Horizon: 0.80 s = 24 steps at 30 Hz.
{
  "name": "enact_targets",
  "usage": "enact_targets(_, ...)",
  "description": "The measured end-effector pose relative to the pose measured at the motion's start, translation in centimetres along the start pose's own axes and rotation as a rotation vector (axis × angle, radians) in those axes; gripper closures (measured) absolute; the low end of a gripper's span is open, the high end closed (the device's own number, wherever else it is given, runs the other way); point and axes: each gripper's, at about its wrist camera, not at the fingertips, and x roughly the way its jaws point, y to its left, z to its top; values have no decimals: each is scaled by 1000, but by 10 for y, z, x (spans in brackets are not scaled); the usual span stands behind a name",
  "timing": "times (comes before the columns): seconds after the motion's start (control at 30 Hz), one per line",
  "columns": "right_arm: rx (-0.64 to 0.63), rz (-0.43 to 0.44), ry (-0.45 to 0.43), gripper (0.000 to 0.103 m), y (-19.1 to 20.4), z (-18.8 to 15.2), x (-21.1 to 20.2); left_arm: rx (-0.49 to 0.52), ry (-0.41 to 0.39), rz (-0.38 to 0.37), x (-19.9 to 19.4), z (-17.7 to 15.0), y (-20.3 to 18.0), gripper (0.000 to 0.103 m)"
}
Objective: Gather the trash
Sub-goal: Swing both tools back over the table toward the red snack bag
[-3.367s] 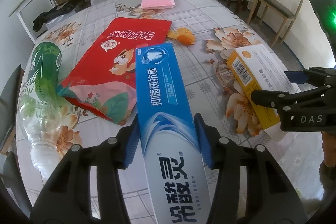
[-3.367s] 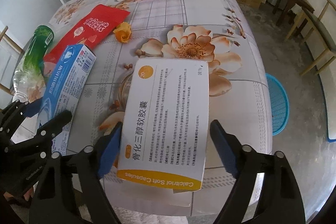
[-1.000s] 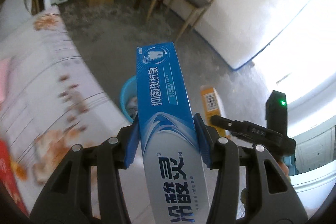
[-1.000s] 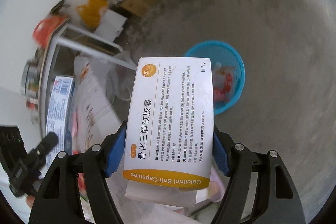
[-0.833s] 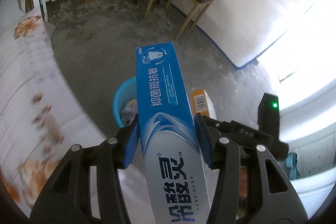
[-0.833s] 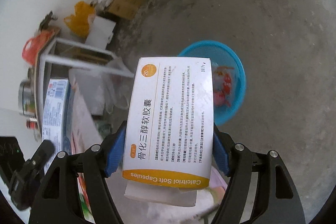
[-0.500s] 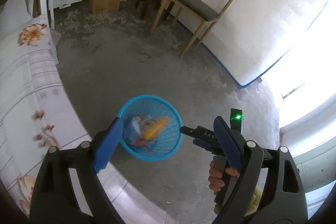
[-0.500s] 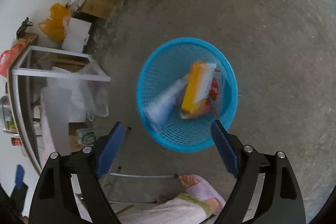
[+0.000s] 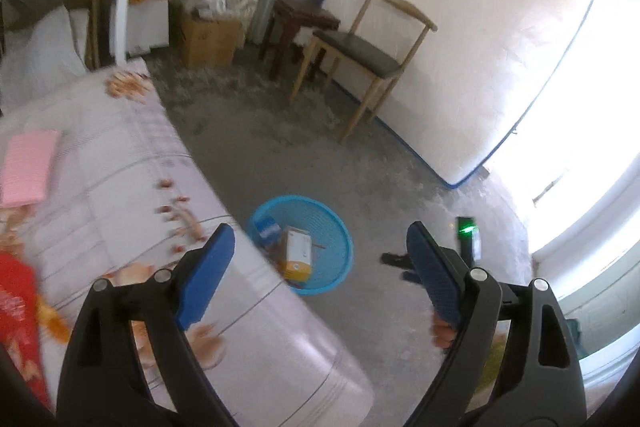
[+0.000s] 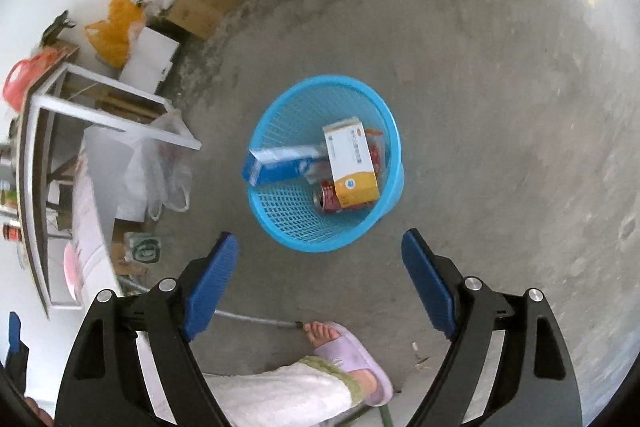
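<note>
Both the left gripper (image 9: 320, 259) and right gripper (image 10: 320, 263) gape wide (nothing between the pads). Past them, the toothpaste box (image 10: 280, 163) and medicine box (image 10: 352, 163) lie inside the blue basket (image 10: 280, 227) on the floor, atop a can (image 10: 328, 201).

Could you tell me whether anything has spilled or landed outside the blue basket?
Nothing stands out: the blue box, the white and orange box and a red can all lie inside the basket.

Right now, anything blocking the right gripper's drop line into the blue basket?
Nothing visible. The right gripper is open and empty, with bare floor between it and the blue basket. The toothpaste box, capsule box and can lie inside.
</note>
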Motion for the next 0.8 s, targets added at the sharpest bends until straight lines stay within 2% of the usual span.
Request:
enact_targets(0.23,-171,-16,-66,21,52,-25,-60,3,-32,40,-58,-41,11,19)
enact_targets(0.33,-262,19,-76,21,83,-38,-79,0,-58,73,-87,-58,24,19)
enact_targets(0.53,-378,156,-40,21,138,-56,-102,-16,-109,202,-134,-100,55,19)
enact_targets(0.7,-485,236,3,21,188,-79,-111,-56,-146,310,-162,-133,78,19)
enact_targets(0.8,-565,297,65,21,223,-101,-104,-55,-167,426,-175,-155,88,19)
